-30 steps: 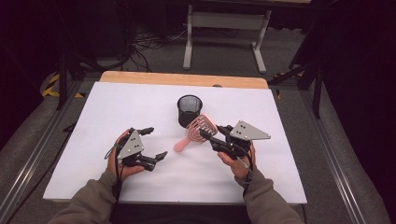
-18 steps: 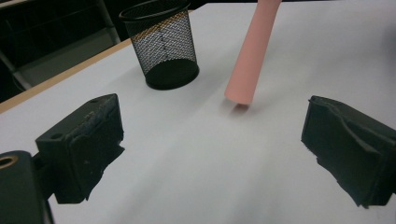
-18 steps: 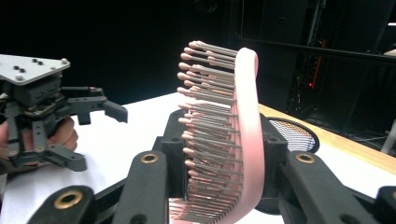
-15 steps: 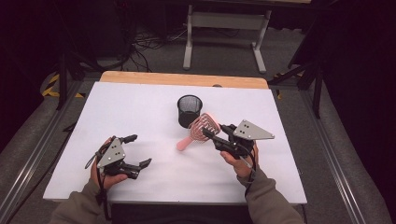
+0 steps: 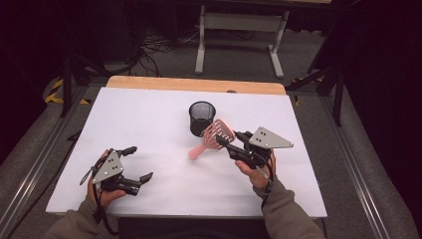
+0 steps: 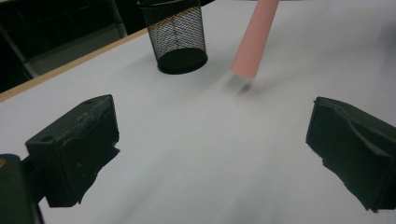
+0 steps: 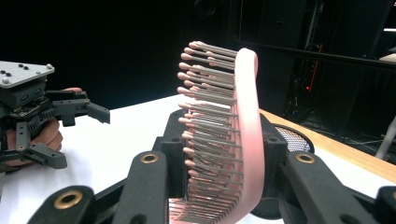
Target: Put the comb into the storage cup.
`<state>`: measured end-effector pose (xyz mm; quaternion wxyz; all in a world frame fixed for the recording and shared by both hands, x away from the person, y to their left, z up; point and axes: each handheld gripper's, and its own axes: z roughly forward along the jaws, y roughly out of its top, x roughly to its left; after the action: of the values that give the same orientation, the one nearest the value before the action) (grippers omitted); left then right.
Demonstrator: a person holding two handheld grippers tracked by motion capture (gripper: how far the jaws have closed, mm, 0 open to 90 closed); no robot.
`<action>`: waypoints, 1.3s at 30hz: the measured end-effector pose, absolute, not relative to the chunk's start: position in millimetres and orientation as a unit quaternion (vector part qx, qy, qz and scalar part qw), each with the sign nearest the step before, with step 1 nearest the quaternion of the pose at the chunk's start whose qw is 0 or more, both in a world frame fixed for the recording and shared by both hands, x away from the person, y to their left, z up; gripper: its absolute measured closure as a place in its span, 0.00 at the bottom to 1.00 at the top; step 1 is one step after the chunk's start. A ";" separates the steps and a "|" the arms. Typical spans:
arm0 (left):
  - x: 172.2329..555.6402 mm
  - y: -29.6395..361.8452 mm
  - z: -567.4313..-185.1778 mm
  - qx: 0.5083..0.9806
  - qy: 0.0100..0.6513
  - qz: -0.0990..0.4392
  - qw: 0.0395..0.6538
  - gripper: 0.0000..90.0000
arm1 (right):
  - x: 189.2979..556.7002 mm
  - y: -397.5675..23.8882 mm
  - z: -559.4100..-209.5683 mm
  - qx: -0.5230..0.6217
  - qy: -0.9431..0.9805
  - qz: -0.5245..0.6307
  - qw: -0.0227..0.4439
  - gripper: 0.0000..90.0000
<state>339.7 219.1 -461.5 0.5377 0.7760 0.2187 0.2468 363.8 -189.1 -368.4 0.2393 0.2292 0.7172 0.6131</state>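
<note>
A pink hairbrush (image 5: 217, 133) hangs just above the white table (image 5: 149, 119), its handle slanting down to the left. My right gripper (image 5: 229, 138) is shut on the brush head, and in the right gripper view the bristled head (image 7: 233, 130) stands upright, pinched between the jaws. Just behind the brush stands a black mesh cup (image 5: 201, 117). My left gripper (image 5: 140, 163) rests near the front left of the table, open and holding nothing. Its own view has the cup (image 6: 180, 35) and the pink handle (image 6: 256, 39) ahead of its wide-apart jaws.
A wooden strip (image 5: 199, 84) edges the table's far side. Beyond it are a dark floor with cables and a grey metal stand (image 5: 239, 22). Bare white surface lies between the two grippers and along the left half.
My left gripper has slid to the left and a little toward the front edge, away from the brush handle. The right gripper and the brush have kept still.
</note>
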 end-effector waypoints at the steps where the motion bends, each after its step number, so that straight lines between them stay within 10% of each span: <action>1: 339.5 220.3 -461.1 0.774 0.220 0.247 0.540 0.04 | 364.1 -188.9 -367.1 0.229 0.716 0.614 0.240 0.71; 39: 342.4 220.8 -464.0 0.773 0.229 0.235 0.543 0.04 | 404.8 -195.7 -284.2 0.223 0.686 0.614 0.320 0.71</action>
<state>342.4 220.8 -464.0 0.5427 0.7734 0.2288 0.2346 404.8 -195.7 -284.2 0.3198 0.2232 0.6861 0.6141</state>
